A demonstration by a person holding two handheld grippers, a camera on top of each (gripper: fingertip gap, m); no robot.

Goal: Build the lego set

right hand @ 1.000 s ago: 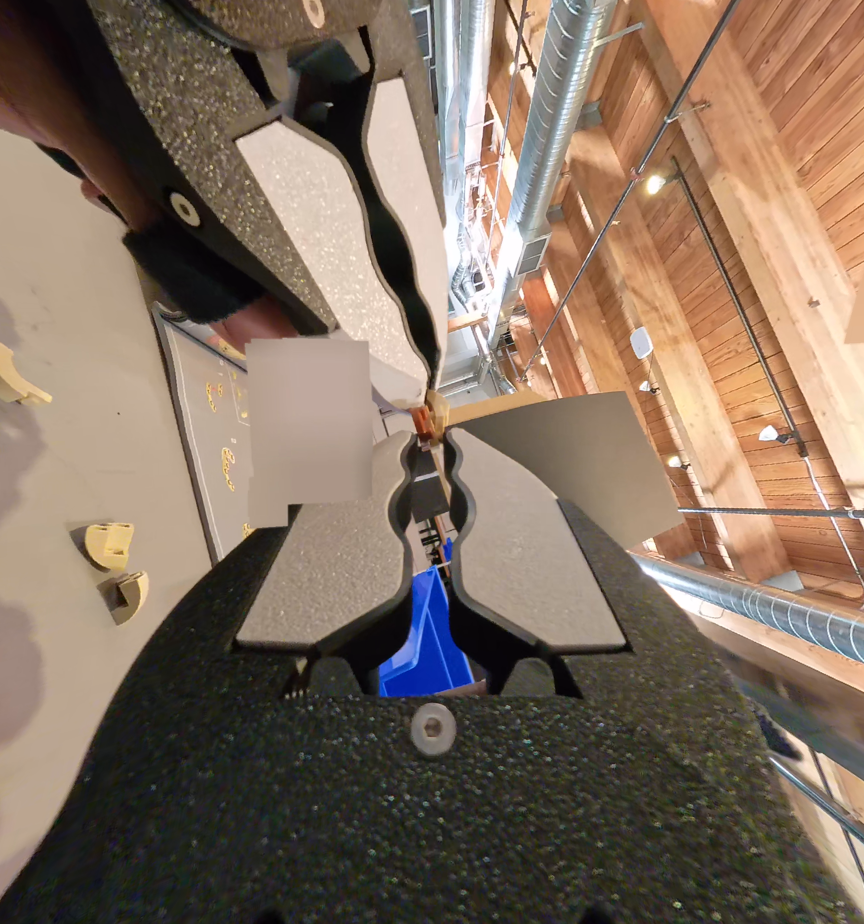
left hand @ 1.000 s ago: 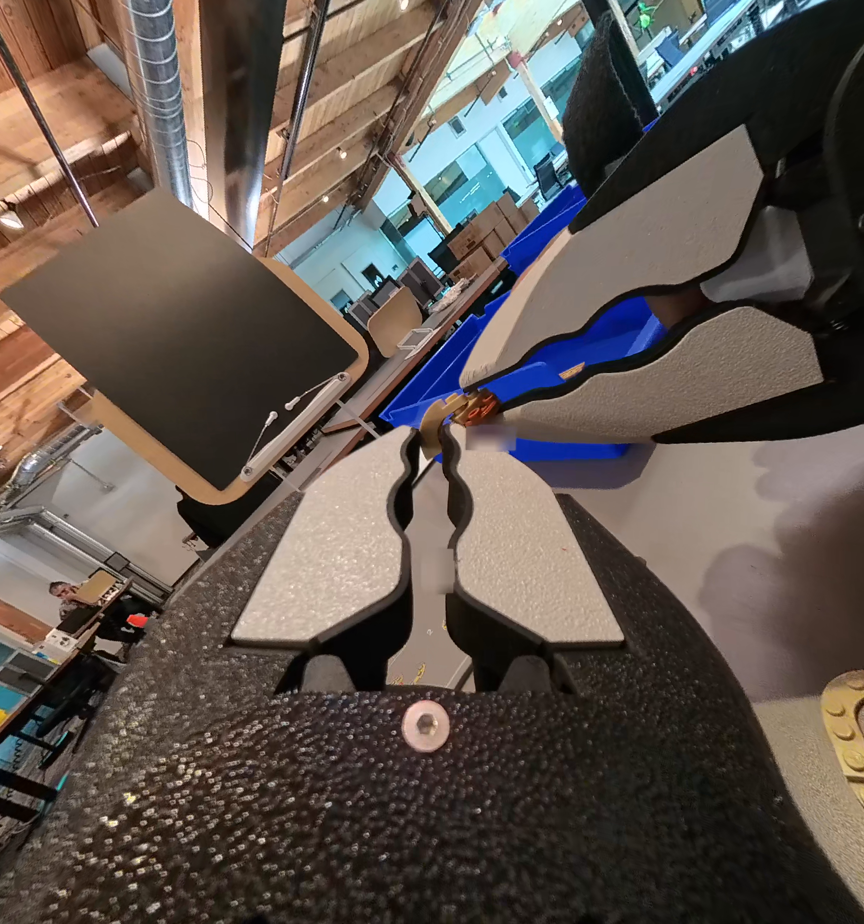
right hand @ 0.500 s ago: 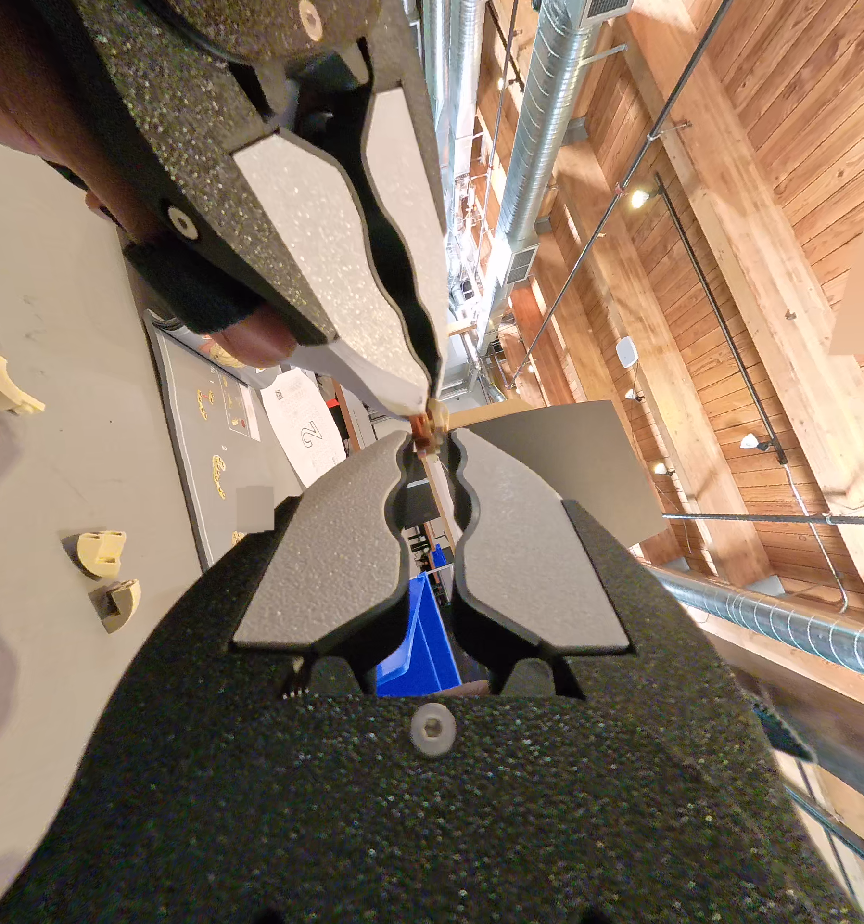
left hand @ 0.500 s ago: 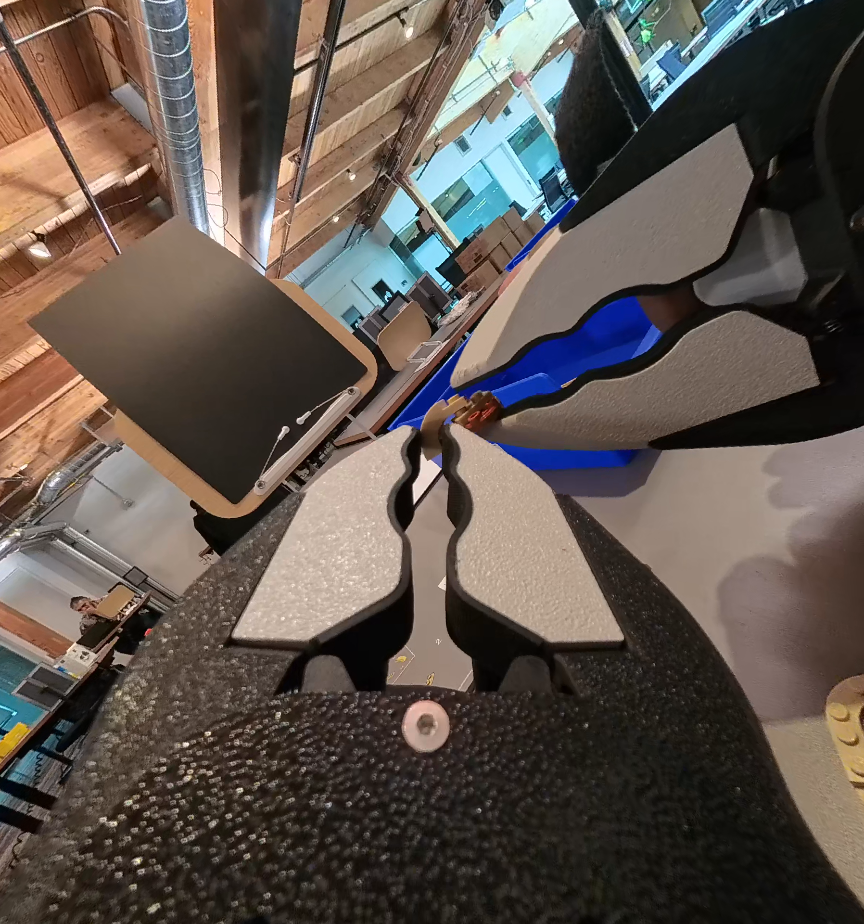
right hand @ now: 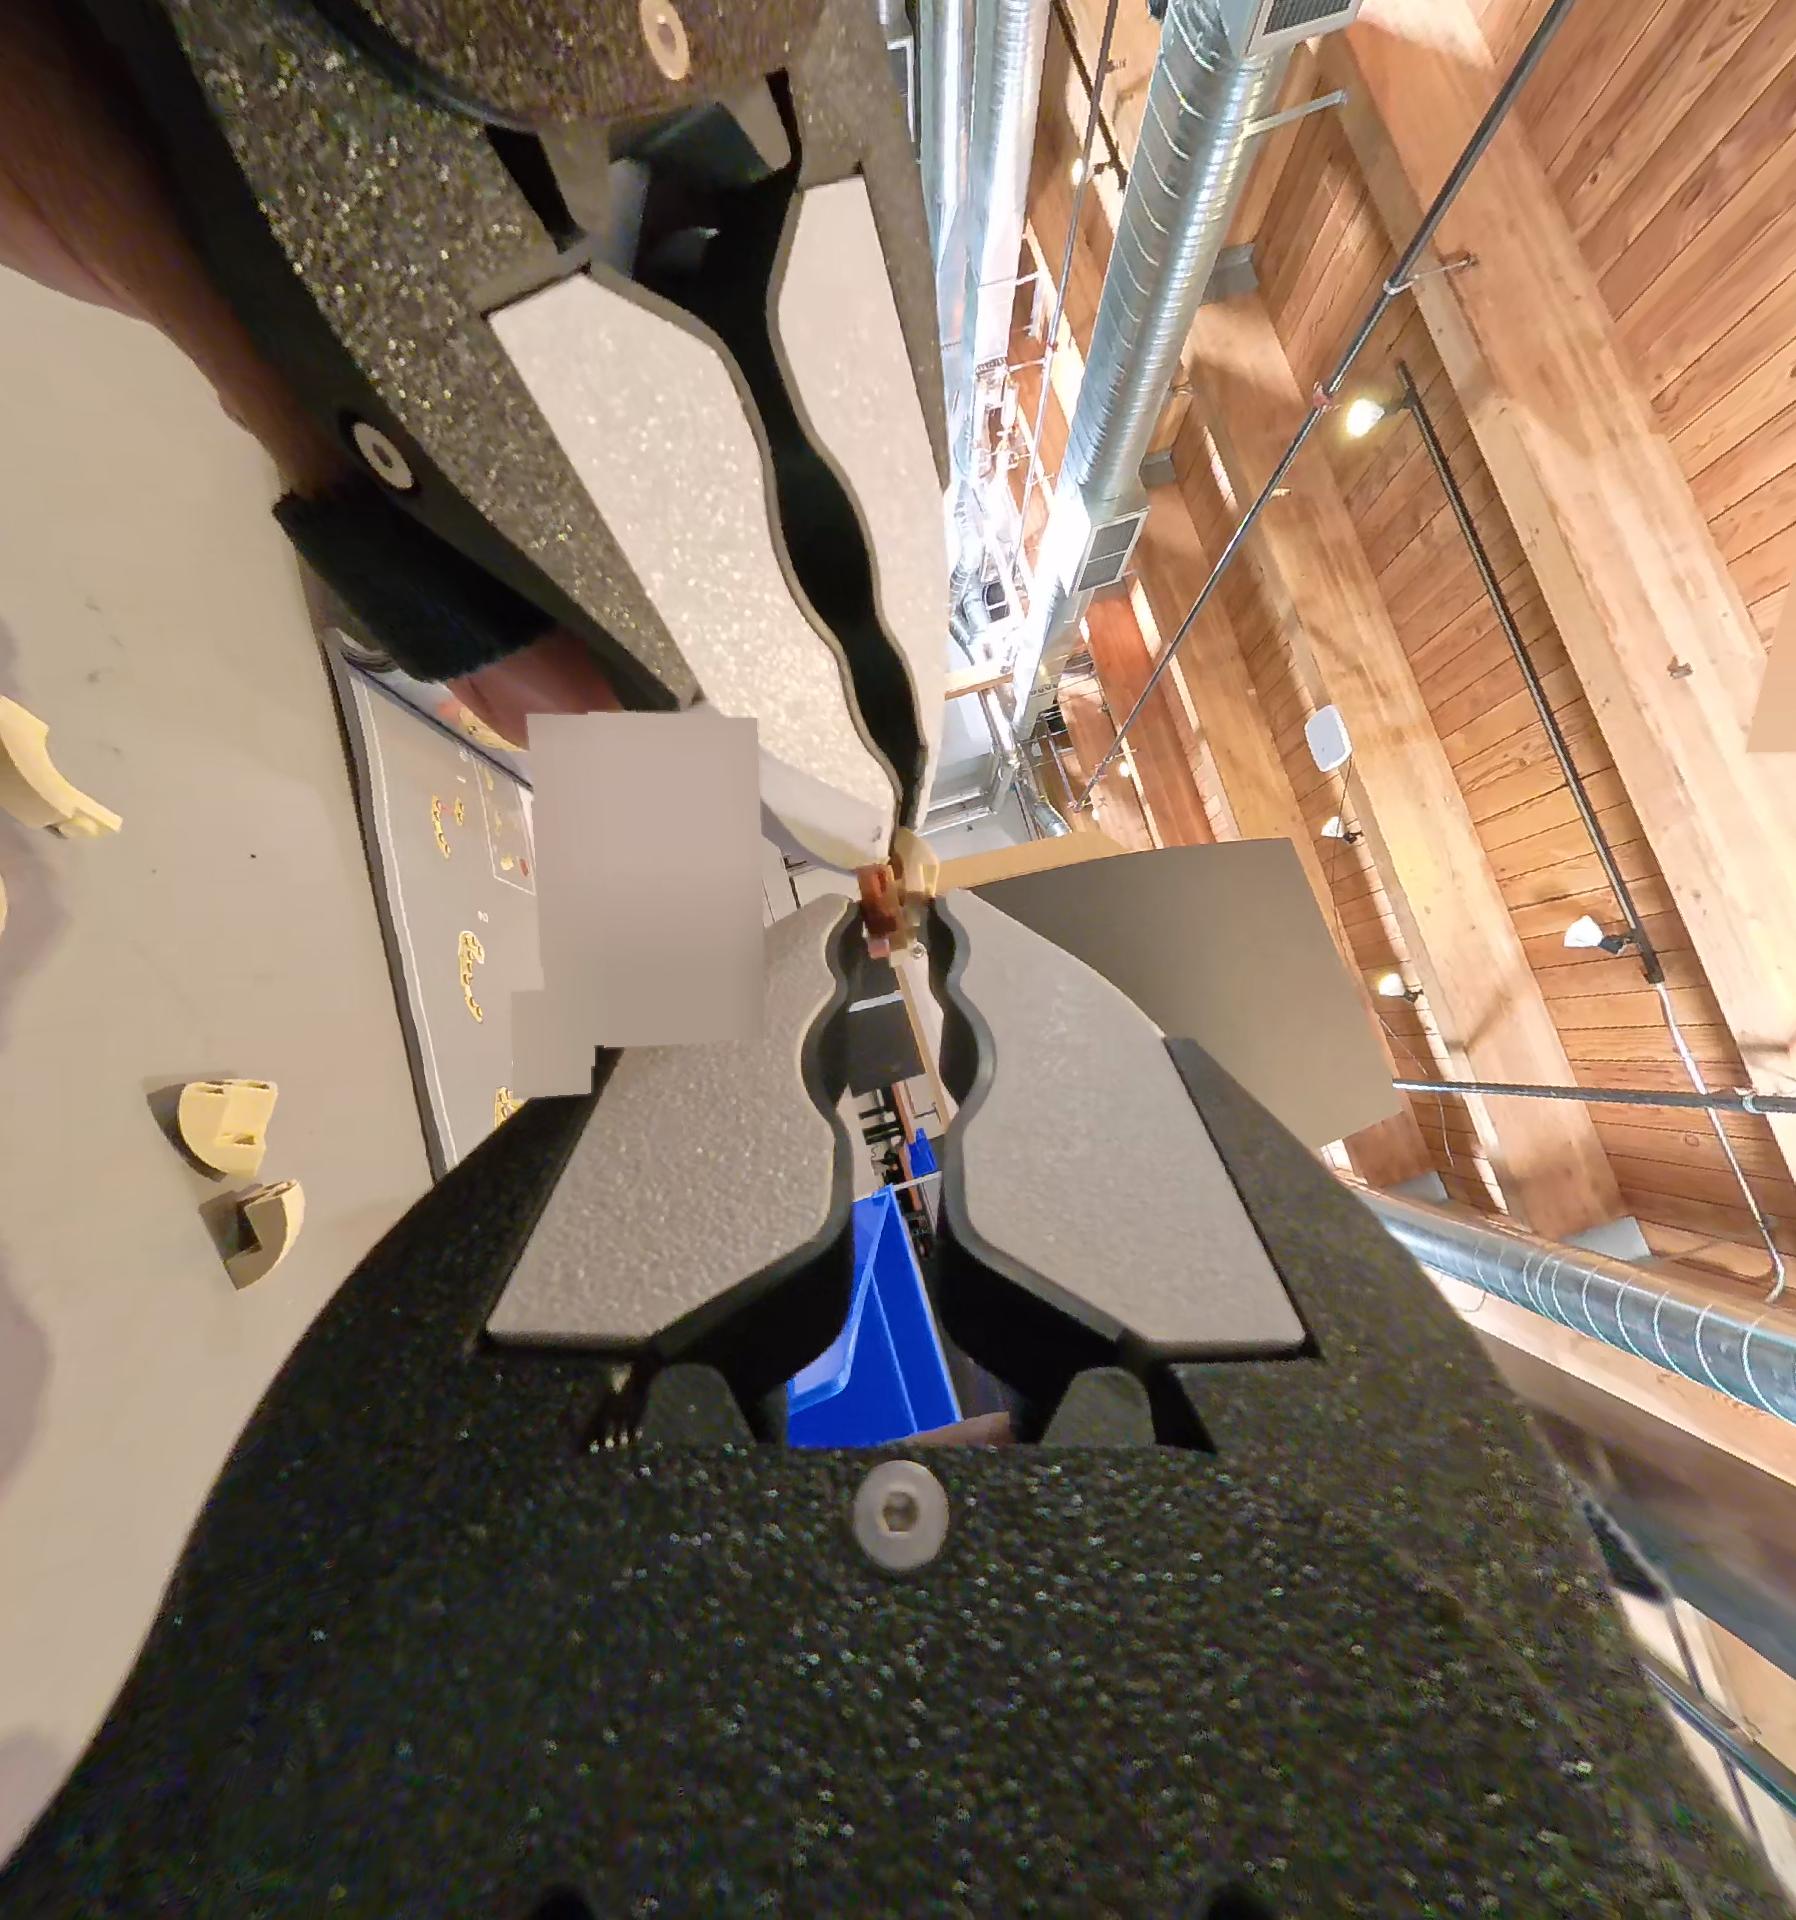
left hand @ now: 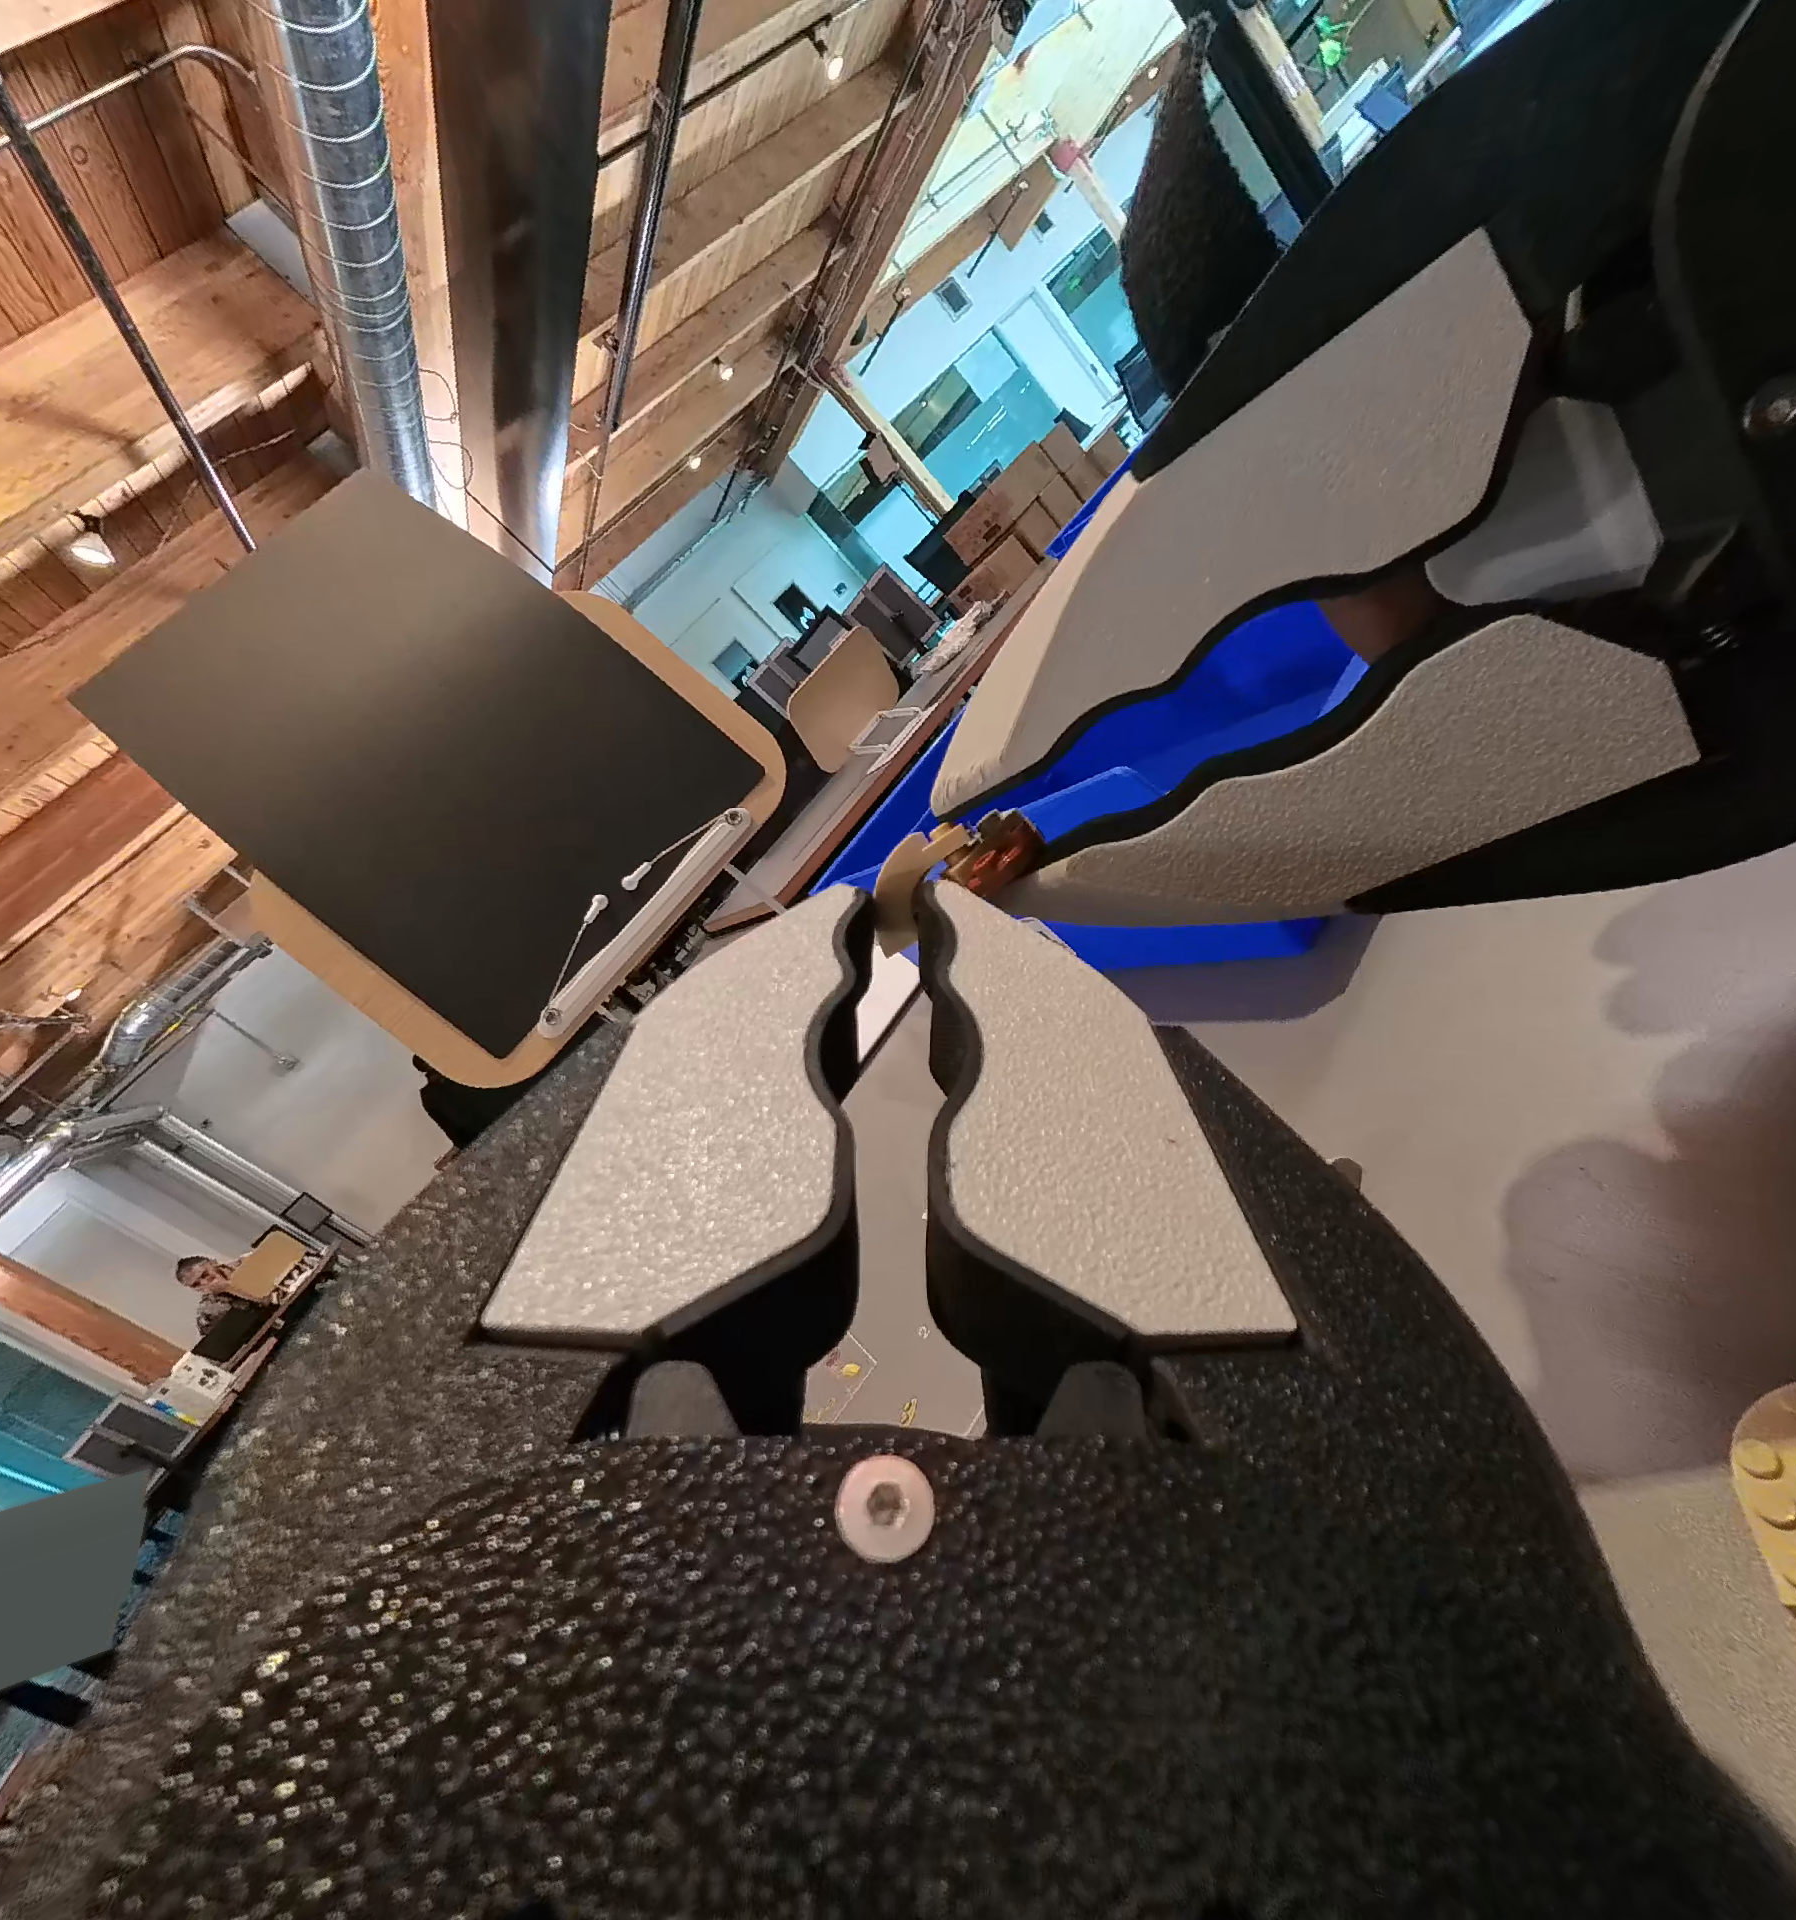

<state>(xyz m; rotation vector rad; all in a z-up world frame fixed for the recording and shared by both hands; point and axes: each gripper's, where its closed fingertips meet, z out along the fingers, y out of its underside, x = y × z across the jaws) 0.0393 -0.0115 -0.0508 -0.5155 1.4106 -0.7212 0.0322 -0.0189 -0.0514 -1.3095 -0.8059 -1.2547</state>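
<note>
**Two grippers tip to tip, small pieces pinched between**

Left gripper (left hand: 895,902) is nearly closed, pinching a tan curved piece (left hand: 906,871) at its tips. Right gripper (right hand: 892,916) clamps a brown-orange piece (right hand: 879,906). The two pieces touch, held off the grey table (left hand: 1496,1039). Right gripper's long axis crosses the left's from the right. Blue bin (left hand: 1185,940) sits just beyond.

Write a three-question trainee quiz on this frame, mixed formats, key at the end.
1. True or false: the left gripper grips a curved tan piece.
2. The small part at the right gripper tips is: A green, B reddish-brown, C white.
3. Fill in: the bin behind the two grippers is ___.

Key: 1 true. 2 B, the reddish-brown piece. 3 blue.
</note>
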